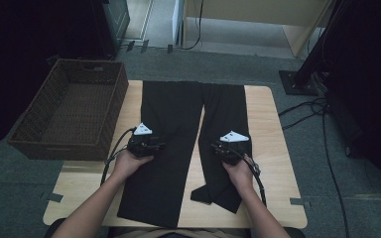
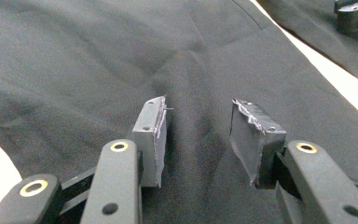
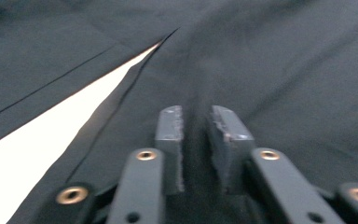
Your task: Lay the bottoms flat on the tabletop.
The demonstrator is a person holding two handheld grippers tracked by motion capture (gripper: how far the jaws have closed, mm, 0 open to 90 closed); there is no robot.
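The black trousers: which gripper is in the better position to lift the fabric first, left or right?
Probably the right. The right gripper has its jaws nearly shut on a ridge of the black trousers. The left gripper stands open over a fold, with its pads clear of the cloth.

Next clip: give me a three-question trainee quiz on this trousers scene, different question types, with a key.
1. True or false: the trousers lie inside the basket.
2. Which tongs pinch a fold of cloth: left tongs or right tongs?
3. Multiple choice: the basket stands at which side of the table in the high view? A. left B. right C. near edge

Key:
1. False; they lie spread on the table.
2. Right tongs; their pads are nearly together on a ridge of fabric, while the left pads stand apart over the cloth.
3. A
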